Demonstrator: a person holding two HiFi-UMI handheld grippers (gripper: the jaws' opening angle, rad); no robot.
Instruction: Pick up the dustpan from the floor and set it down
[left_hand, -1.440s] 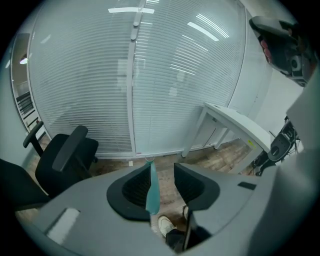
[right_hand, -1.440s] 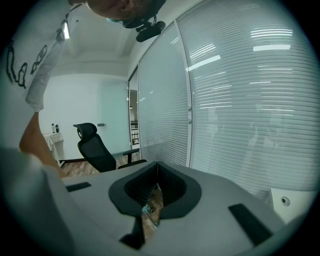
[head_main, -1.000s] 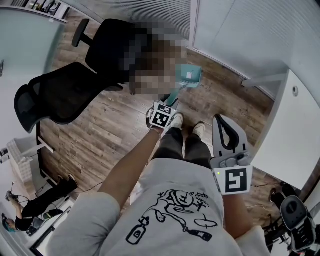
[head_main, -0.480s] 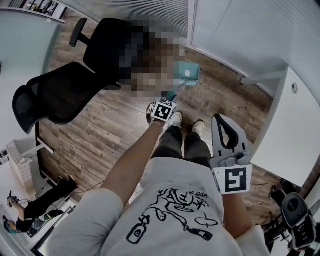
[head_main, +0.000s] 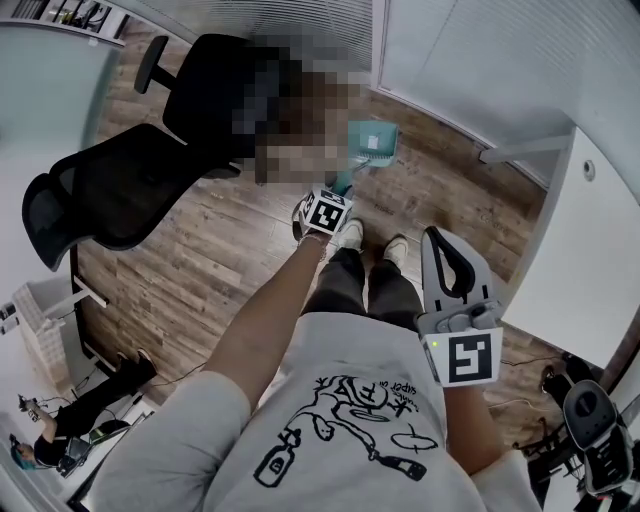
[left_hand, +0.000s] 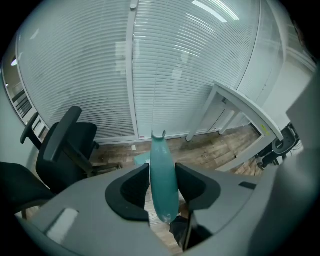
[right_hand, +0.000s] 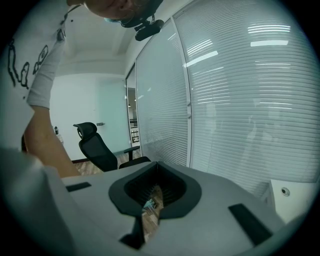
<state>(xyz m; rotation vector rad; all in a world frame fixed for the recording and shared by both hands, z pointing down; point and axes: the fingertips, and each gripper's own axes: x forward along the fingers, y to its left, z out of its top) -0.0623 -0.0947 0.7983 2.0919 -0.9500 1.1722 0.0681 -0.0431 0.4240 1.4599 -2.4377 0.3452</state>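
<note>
A teal dustpan (head_main: 372, 143) hangs low over the wooden floor in front of the person's feet. Whether its pan touches the boards I cannot tell. Its long handle (left_hand: 163, 180) runs up between the jaws of my left gripper (head_main: 333, 200), which points steeply down and is shut on it. In the left gripper view both black pads (left_hand: 134, 186) press the handle's sides, and a corner of the pan (left_hand: 141, 159) shows below. My right gripper (head_main: 452, 262) is held level beside the person's right leg, jaws together, with nothing in them.
A black office chair (head_main: 150, 150) stands to the left of the dustpan. A white desk (head_main: 590, 260) fills the right side, with its leg (head_main: 520, 152) near the blinds. The person's shoes (head_main: 352, 238) are just behind the dustpan. Another chair base (head_main: 595, 430) sits at the bottom right.
My left gripper has sunk a little toward the floor with the dustpan in it, shifting up in the head view. The right gripper has kept still.
</note>
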